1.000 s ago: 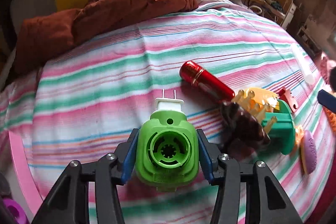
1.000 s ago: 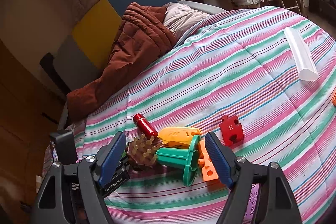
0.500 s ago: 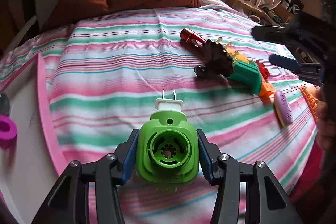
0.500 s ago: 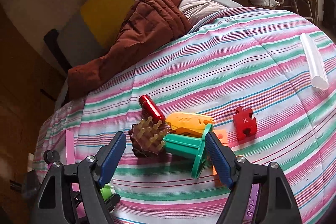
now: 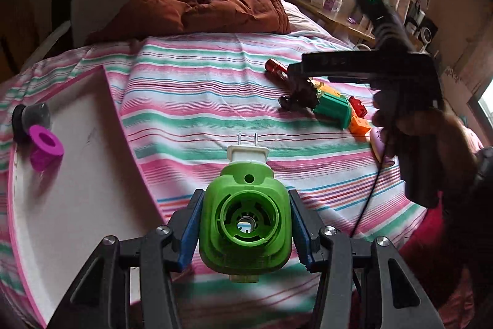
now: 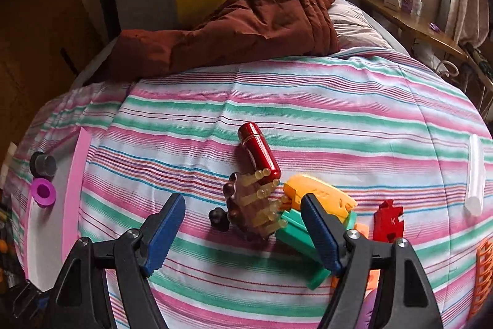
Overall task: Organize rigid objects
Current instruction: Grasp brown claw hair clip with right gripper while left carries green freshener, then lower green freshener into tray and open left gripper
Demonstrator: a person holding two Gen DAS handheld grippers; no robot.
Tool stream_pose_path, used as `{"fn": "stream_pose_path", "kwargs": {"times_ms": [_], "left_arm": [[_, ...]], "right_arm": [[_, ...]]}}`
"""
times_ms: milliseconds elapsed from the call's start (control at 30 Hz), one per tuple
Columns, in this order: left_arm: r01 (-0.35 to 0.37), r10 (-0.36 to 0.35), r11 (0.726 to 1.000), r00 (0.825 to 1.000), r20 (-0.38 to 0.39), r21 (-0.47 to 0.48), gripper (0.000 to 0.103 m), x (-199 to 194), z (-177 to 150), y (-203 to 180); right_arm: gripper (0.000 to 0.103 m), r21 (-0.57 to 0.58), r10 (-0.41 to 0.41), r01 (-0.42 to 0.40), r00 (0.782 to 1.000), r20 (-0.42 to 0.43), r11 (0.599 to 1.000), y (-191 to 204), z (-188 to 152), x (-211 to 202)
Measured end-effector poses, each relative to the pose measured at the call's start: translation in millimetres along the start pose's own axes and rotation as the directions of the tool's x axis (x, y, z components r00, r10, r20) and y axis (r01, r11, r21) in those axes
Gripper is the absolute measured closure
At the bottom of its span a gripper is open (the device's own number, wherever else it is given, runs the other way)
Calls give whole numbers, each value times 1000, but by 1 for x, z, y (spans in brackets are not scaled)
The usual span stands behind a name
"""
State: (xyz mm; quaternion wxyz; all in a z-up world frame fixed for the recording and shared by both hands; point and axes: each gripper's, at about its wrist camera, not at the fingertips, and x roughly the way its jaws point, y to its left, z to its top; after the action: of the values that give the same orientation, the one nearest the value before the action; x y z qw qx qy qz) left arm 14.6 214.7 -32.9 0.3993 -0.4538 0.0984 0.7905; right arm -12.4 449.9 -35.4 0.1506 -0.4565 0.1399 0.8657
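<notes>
While the left tongs [image 5: 245, 228] clamp a green plastic plug-in device [image 5: 245, 224] above the striped bed [image 5: 200, 100], beside a pink-rimmed white tray [image 5: 77, 190], the right tongs [image 6: 243, 232] hang open and empty over a brown pegged brush [image 6: 249, 205]. A red puzzle piece [image 6: 387, 221] reads "K".

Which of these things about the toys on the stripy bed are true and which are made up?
1. The left gripper holds a green plug-in gadget. True.
2. The right gripper squeezes the red tube. False: it is open and holds nothing.
3. A purple ring sits in the pink-rimmed tray. True.
4. The red puzzle piece shows an A. False: a K.
</notes>
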Motion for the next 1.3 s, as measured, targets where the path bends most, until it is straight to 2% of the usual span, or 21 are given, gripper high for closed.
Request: {"fn": "stream_pose_path", "kwargs": {"times_ms": [67,100,133,167,200,233,367,433,500,600,767,933,1300], "left_arm": [[1,-1,1000,1000,9,-27,50,-8,-3,8],[3,-2,999,1000,11,-42,50,-11,-4,12],[4,-3,998,1000,15,-57,50,-15,-6,17],[2,-1,998,1000,19,-69,50,-18,-7,20],[-1,3,997,1000,24,-81,50,-21,-9,24],[-4,7,996,1000,28,-93,50,-24,-11,29],[-20,26,990,999,41,-142,50,-35,-19,46],[-35,42,986,998,44,-166,50,-39,-23,55],[-58,68,981,997,45,-187,50,-43,-29,65],[-99,111,973,993,47,-206,50,-48,-36,75],[-161,179,958,982,56,-239,50,-61,-48,91],[-215,235,942,971,52,-258,50,-69,-58,101],[-247,267,924,963,30,-292,50,-71,-68,115]], "right_arm": [[26,-35,-30,29,999,-25,999,4,4,13],[31,-49,-32,30,998,-44,998,7,5,20],[50,-62,-30,26,997,-66,998,9,5,26],[64,-86,-63,57,995,-74,995,13,3,30],[64,-118,-103,95,993,-64,989,17,2,31],[64,-128,-105,96,992,-67,987,20,1,29],[69,-152,-31,21,998,-60,988,34,-10,13],[69,-132,62,-72,995,-79,989,39,-19,7],[68,-132,105,-115,991,-84,985,42,-30,4],[69,-154,87,-96,994,-67,983,45,-38,3],[69,-103,104,-110,993,-54,989,37,-34,4],[69,-142,74,-79,997,-38,987,45,-36,6],[69,-113,68,-71,997,-32,991,39,-33,7]]}}
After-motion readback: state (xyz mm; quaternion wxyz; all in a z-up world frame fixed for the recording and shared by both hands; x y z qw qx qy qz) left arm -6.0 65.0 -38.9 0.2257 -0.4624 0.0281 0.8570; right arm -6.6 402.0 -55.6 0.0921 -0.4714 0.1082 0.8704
